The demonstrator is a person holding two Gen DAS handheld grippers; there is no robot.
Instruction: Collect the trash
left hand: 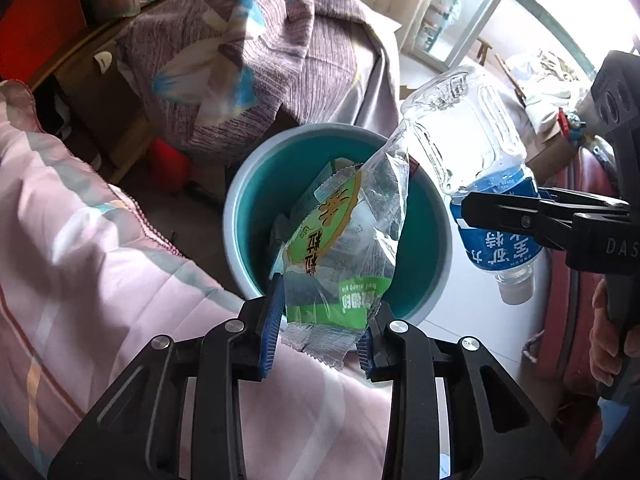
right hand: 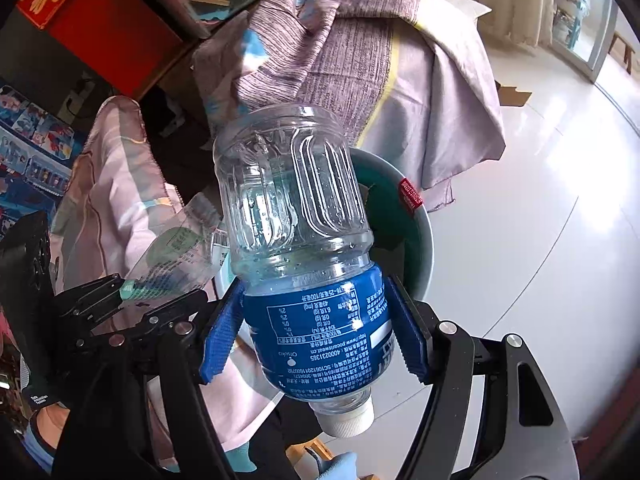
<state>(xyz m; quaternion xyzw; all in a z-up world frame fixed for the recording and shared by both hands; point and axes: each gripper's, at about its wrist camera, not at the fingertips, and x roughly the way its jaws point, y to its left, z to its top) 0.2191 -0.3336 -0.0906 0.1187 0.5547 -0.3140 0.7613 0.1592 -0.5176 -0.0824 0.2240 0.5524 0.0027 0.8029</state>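
Note:
My left gripper (left hand: 320, 320) is shut on a clear and green snack wrapper (left hand: 344, 248), which hangs over the teal bin (left hand: 240, 204) on the floor. Paper scraps lie inside the bin. My right gripper (right hand: 316, 328) is shut on the blue label of a clear plastic bottle (right hand: 296, 208), held with its white cap toward the camera. In the left wrist view the bottle (left hand: 468, 144) hovers at the bin's right rim, with the right gripper (left hand: 500, 216) reaching in from the right. In the right wrist view the bin (right hand: 420, 240) sits behind the bottle, and the left gripper (right hand: 132, 300) holds the wrapper (right hand: 180, 244) at left.
A pink striped quilt (left hand: 100, 240) covers the bed at left. A purple patterned cloth (left hand: 260, 48) drapes over furniture behind the bin. White tiled floor (right hand: 540, 220) stretches to the right. A red box (right hand: 108, 28) stands at the upper left. A person's hand (left hand: 608, 336) grips the right handle.

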